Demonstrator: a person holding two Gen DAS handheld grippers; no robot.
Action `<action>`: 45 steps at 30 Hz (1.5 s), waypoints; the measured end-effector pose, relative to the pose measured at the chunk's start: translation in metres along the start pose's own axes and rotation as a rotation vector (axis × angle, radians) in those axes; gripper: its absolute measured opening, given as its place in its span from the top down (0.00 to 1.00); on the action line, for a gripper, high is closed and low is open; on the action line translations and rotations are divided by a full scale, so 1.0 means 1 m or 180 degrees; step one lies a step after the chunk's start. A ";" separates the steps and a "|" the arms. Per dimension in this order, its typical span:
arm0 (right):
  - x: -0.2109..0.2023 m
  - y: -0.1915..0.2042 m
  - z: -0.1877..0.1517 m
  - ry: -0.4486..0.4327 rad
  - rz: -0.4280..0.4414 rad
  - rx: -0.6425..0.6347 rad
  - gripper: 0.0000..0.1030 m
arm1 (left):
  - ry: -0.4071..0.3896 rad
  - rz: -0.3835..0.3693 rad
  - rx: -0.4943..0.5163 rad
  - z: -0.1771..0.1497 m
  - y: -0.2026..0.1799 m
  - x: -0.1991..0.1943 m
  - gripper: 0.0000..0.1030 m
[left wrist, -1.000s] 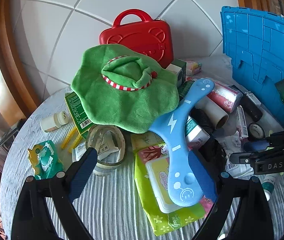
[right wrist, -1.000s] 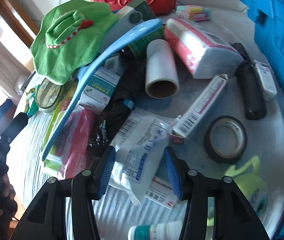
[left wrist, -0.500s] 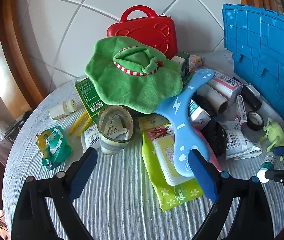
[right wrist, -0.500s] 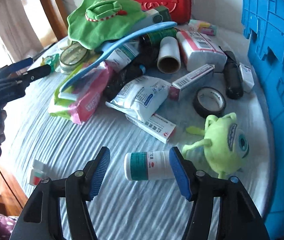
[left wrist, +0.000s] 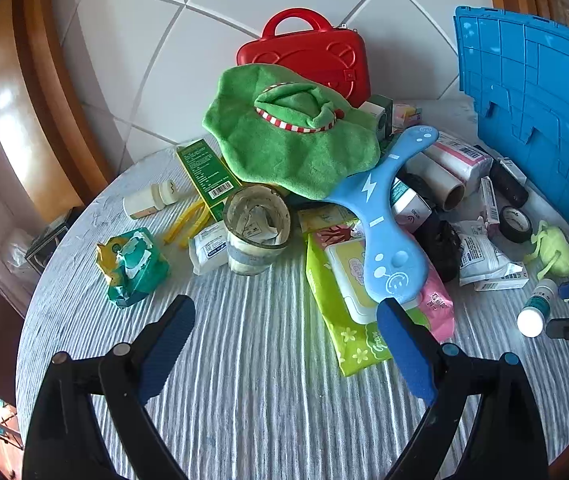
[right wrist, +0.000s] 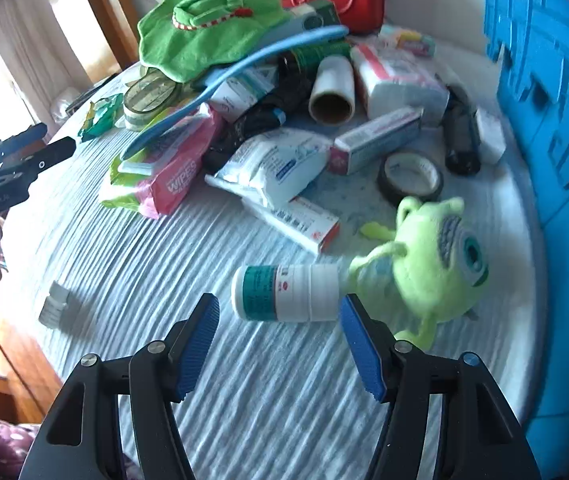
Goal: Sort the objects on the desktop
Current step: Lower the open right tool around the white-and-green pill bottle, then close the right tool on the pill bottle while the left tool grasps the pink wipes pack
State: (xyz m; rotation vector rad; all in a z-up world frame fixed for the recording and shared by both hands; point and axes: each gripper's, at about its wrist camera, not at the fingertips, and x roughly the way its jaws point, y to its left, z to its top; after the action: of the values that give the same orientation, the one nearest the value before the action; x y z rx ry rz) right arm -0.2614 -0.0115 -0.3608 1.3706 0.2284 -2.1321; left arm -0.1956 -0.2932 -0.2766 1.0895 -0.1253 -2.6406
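A heap of desk clutter lies on the round grey table (left wrist: 268,380): a green hat (left wrist: 292,148), a blue boomerang (left wrist: 384,220), wipes packs (left wrist: 348,292) and a tape-wrapped cup (left wrist: 256,232). My left gripper (left wrist: 284,344) is open and empty above bare table, short of the cup. My right gripper (right wrist: 280,344) is open, just short of a white bottle with a green band (right wrist: 284,294) lying on its side beside a green one-eyed plush (right wrist: 440,256). The bottle (left wrist: 536,306) also shows in the left wrist view.
A blue crate (right wrist: 556,120) stands along the right edge. A red case (left wrist: 308,56) stands at the back by the tiled wall. Black tape roll (right wrist: 410,176), boxes, a film roll (right wrist: 332,88) and a small white object (right wrist: 54,306) lie about.
Both grippers have drawn back from the heap. The right one has dropped toward the white bottle, which now lies just ahead of its open jaws.
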 end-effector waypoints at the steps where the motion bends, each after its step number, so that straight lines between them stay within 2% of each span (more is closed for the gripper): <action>1: 0.000 0.001 -0.001 0.0015 -0.0028 -0.0032 0.39 | 0.0008 0.0006 -0.0021 -0.001 0.002 0.000 0.09; 5: 0.012 0.008 0.001 0.0145 0.0007 -0.0125 0.39 | 0.0038 0.0048 -0.0079 -0.004 0.007 0.002 0.09; 6: 0.015 0.010 0.007 0.0094 -0.0018 -0.0151 0.39 | 0.0050 0.0054 -0.0090 -0.005 0.008 0.003 0.09; 9: 0.001 0.010 0.026 -0.0290 0.0022 -0.0085 0.39 | 0.0064 0.0082 -0.0101 -0.005 0.010 0.005 0.09; 10: -0.002 0.009 0.029 -0.0301 0.0035 -0.0055 0.38 | 0.0059 0.0072 -0.0105 -0.005 0.011 0.005 0.09; 12: 0.000 0.004 0.030 -0.0174 0.0013 0.0054 0.37 | 0.0060 0.0082 -0.0104 -0.004 0.012 0.007 0.09; 15: 0.009 -0.003 0.025 -0.0022 0.0108 0.0425 0.37 | 0.0063 0.0043 -0.0120 -0.002 0.013 0.012 0.09; 19: 0.025 0.002 0.029 0.0085 -0.0009 0.0609 0.38 | 0.0052 -0.0011 -0.0037 0.004 0.012 0.018 0.09; 21: 0.035 0.005 0.030 0.0203 -0.0013 0.0650 0.52 | 0.0049 -0.0029 0.0022 0.005 0.010 0.022 0.09; 24: 0.036 0.020 0.030 0.0194 -0.0151 0.0537 0.59 | 0.0105 -0.0143 0.0047 0.004 0.006 0.030 0.09; 27: 0.038 0.023 0.028 0.0214 -0.0155 0.0547 0.59 | 0.0154 -0.0377 -0.0003 0.006 -0.005 0.038 0.09; 31: 0.037 0.015 0.027 0.0227 -0.0149 0.0623 0.59 | 0.0208 -0.0658 0.0117 0.009 -0.034 0.047 0.09; 34: 0.039 0.011 0.026 0.0234 -0.0127 0.0664 0.59 | 0.0321 -0.0734 0.0173 0.010 -0.050 0.062 0.09; 38: 0.039 0.009 0.028 0.0256 -0.0086 0.0661 0.59 | 0.0474 -0.0886 0.0055 0.018 -0.054 0.083 0.09; 42: 0.042 0.004 0.032 0.0285 -0.0023 0.0680 0.58 | 0.0524 -0.0915 0.0150 0.023 -0.066 0.095 0.09; 45: 0.043 0.005 0.034 0.0296 -0.0027 0.0639 0.58 | 0.0478 -0.0765 0.0292 0.024 -0.076 0.099 0.09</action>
State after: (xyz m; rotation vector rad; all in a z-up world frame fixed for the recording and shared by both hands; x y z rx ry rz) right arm -0.2982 -0.0468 -0.3822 1.5870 0.0574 -2.1472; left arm -0.2963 -0.2502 -0.3409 1.4094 -0.0901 -2.7713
